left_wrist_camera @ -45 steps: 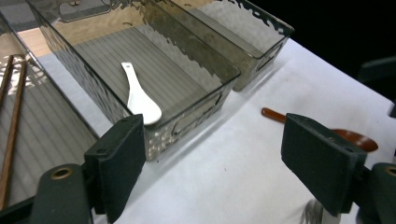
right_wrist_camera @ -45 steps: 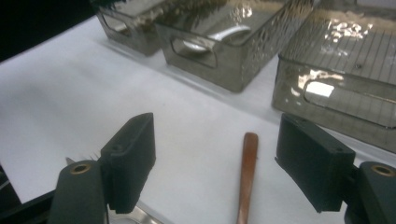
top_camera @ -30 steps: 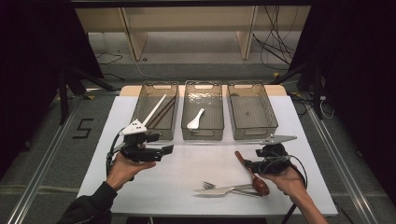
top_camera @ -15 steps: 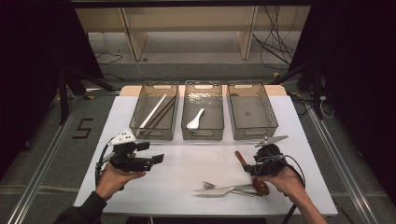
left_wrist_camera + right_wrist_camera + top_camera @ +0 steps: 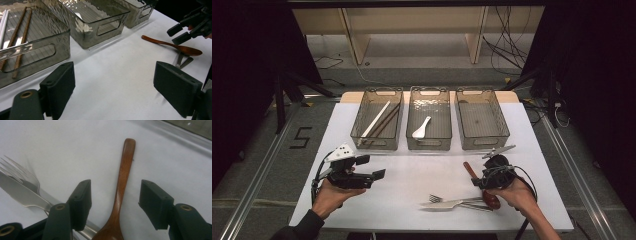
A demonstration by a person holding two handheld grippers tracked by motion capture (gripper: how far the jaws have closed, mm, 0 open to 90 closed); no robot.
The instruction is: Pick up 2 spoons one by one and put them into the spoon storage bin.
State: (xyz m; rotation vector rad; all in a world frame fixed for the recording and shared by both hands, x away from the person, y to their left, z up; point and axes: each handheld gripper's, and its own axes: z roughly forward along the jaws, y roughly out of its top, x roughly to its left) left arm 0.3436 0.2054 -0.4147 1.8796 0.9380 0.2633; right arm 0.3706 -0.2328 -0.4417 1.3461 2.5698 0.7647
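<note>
Right gripper (image 5: 113, 202), jaws apart, straddles the wooden spoon (image 5: 121, 187) on the table beside fork and knife; probably abt to grip. Left gripper (image 5: 112, 90) open, empty, idle.

A brown wooden spoon (image 5: 121, 192) lies flat on the table (image 5: 412, 170), bowl beside the fork (image 5: 439, 199) and knife (image 5: 447, 204).

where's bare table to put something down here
The widest bare patch is mid-table, between the bins' near walls and the fork and knife, right of the left gripper. The right bin looks empty. It is crowded near the right gripper, open over the wooden spoon.
</note>
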